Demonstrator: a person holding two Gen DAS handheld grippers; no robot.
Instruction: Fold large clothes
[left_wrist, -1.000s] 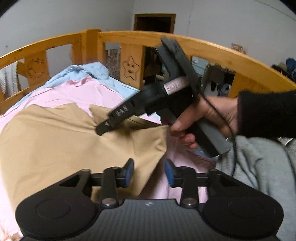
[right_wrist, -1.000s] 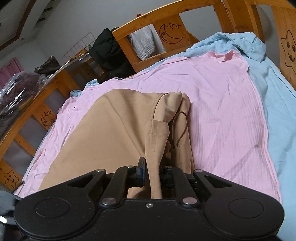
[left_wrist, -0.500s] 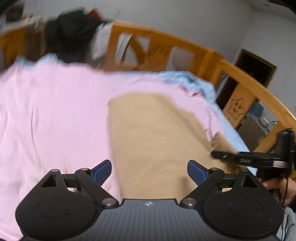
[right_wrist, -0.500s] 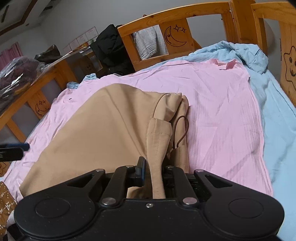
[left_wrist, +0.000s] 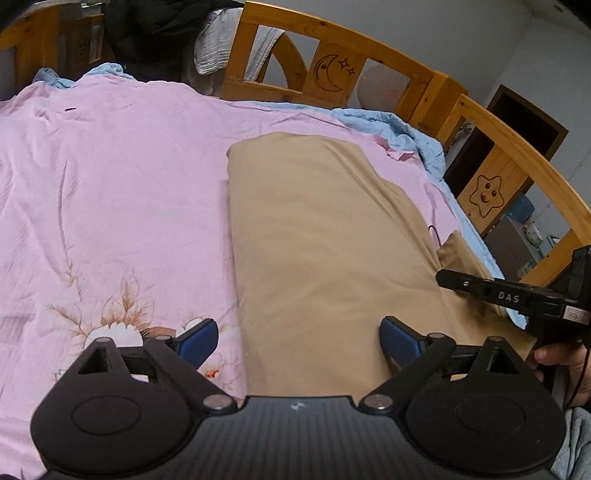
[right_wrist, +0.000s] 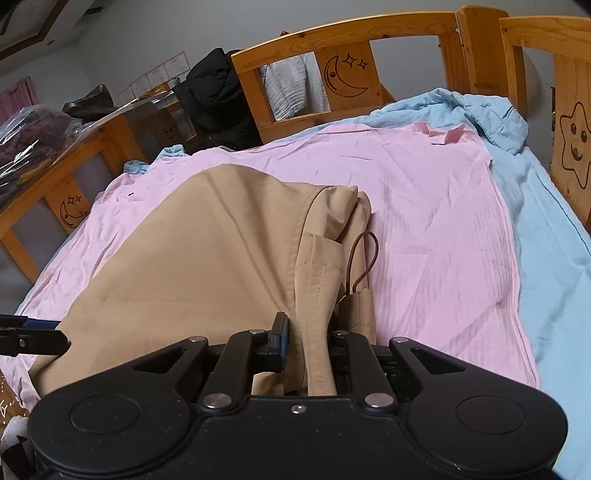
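A large tan garment (left_wrist: 317, 236) lies folded lengthwise on a pink sheet (left_wrist: 110, 192) on the bed. My left gripper (left_wrist: 299, 341) is open and empty, its blue pads straddling the garment's near end just above it. My right gripper (right_wrist: 304, 339) is shut on a thick folded edge of the tan garment (right_wrist: 207, 251) near its corner, beside a brown cord loop (right_wrist: 364, 258). The right gripper also shows in the left wrist view (left_wrist: 491, 291), at the garment's right edge. The left gripper's finger tip shows in the right wrist view (right_wrist: 33, 338).
A wooden bed rail (left_wrist: 332, 70) with moon and star carvings runs around the bed. A light blue sheet (right_wrist: 546, 236) lies under the pink one on the right. Dark clothes (right_wrist: 218, 99) and a grey cloth (right_wrist: 291, 85) hang on the rail.
My left gripper has opened wide and swung left, away from the right gripper, to the garment's near end. The right gripper keeps its hold on the fold and has pulled back slightly.
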